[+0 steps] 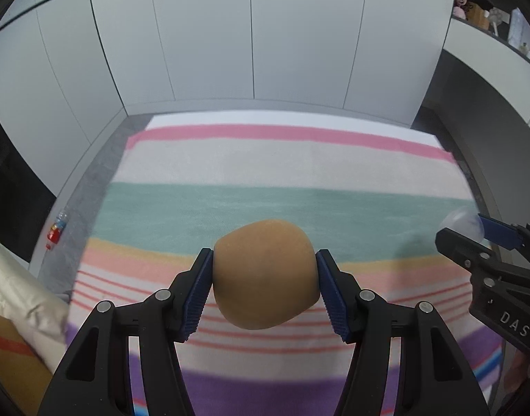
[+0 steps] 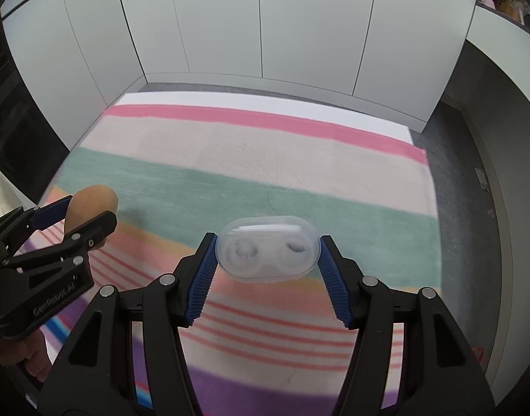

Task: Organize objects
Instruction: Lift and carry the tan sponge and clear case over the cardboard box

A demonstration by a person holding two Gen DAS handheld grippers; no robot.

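My left gripper (image 1: 264,286) pinches the tan sponge (image 1: 265,274) by its sides, lifted above the striped rug (image 1: 265,173). My right gripper (image 2: 268,260) clamps the clear case (image 2: 267,251) at both ends, held level over the rug's middle, probably for carrying elsewhere.

Tan egg-shaped sponge (image 1: 265,274) clamped between left jaws; clear oval case (image 2: 267,248), lying crosswise, clamped between right jaws.
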